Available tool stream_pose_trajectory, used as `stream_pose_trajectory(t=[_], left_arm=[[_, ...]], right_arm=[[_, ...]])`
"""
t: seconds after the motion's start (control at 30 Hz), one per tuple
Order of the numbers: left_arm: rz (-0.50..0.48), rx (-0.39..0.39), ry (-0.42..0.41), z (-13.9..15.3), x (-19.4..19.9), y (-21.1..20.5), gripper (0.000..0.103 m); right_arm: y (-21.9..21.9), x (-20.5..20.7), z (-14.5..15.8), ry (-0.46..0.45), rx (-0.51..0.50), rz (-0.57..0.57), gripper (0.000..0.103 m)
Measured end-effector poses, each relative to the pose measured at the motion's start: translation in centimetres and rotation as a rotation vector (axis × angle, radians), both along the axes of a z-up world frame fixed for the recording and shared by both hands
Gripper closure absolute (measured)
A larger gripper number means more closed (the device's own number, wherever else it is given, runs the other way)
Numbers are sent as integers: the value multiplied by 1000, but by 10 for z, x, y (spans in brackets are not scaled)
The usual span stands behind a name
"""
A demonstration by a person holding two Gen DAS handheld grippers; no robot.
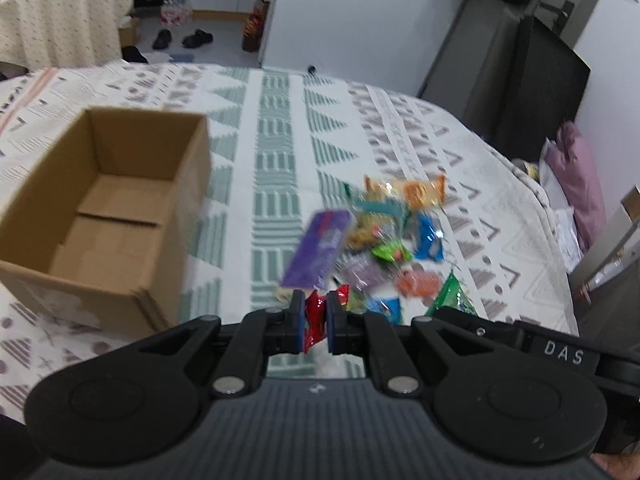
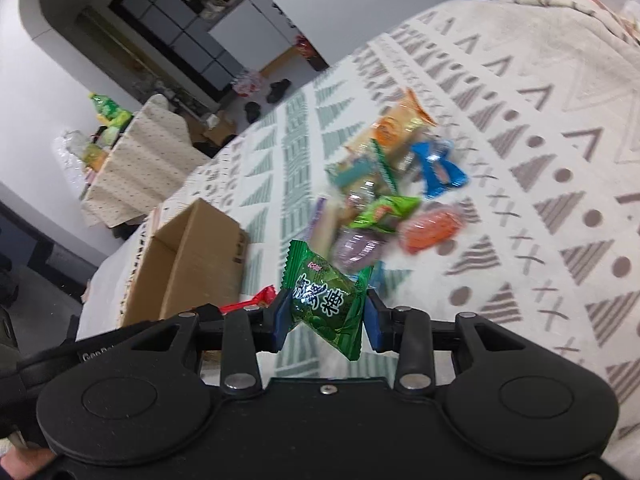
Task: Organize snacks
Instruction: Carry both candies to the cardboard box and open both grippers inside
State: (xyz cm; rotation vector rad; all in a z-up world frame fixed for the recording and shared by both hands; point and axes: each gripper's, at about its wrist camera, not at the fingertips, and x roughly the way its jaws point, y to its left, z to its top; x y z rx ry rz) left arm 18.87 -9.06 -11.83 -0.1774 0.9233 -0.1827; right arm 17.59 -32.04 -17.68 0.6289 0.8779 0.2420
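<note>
My left tongs [image 1: 314, 322] pinch a red packet [image 1: 313, 322]; right tongs [image 2: 326, 316] clamp a green candy [image 2: 324, 300].
Both seem light, crinkly and slippery; I judge the sealed ends the surest hold.

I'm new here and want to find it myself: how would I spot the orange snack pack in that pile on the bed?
Start at the patterned bedspread and find the heap of snacks to the right of the cardboard box. The orange snack pack lies at the heap's far edge, just beyond a blue wrapper. It is the only orange pack with biscuit-coloured contents showing.
</note>
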Motion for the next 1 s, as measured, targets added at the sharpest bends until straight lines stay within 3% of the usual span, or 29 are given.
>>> stream_pose_trajectory(t=[0.5,1.0], left_arm=[[143,10,-100,47,-4,79,94],[299,15,-107,42,14,163,92]], right_arm=[[75,28,20,-89,16,120,66],[129,55,27,-86,14,185,66]])
